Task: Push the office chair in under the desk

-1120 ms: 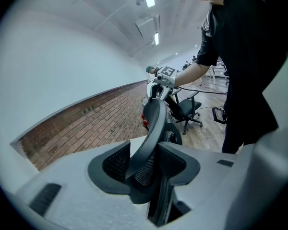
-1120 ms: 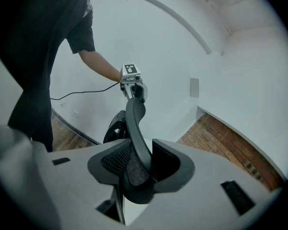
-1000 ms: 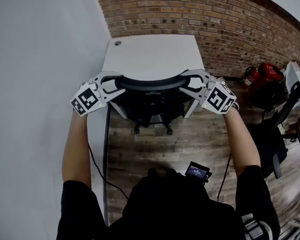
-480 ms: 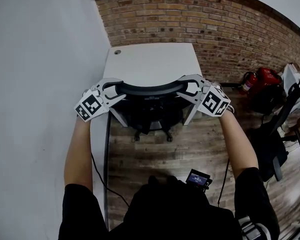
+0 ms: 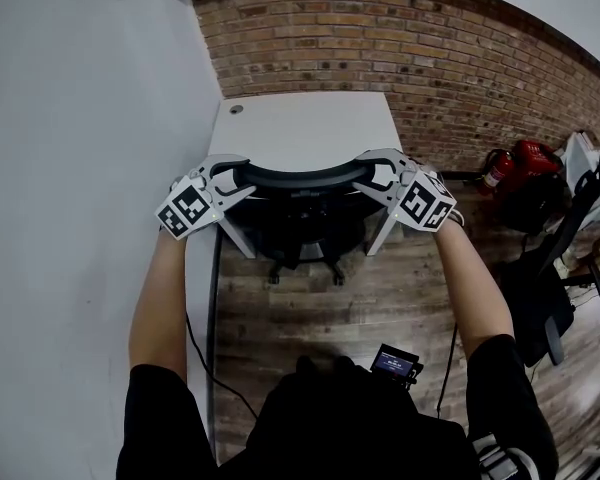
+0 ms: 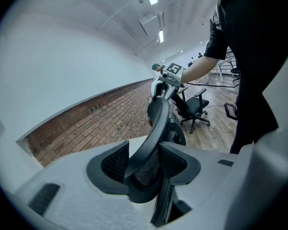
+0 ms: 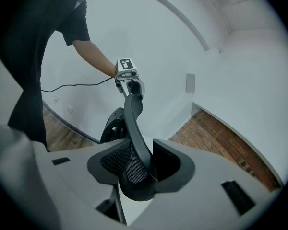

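Chair first — the black mesh office chair stands with its seat under the white tabletop, by the brick wall. Our left gripper and right gripper each pinch an end of its top rail; we should press evenly, straight ahead — no twisting.

Black short-sleeved shirt fills the bottom of the head view, left sleeve at seven o'clock, right sleeve at five. At the chest sits a small black device with a lit bluish screen, and a thin black cable runs beside it. Now the tools: left gripper at ten o'clock, right gripper at two, both pale grey moulded shells. Each carries a marker cube printed in black-and-white squares, and dark, finely textured pads line the jaws.
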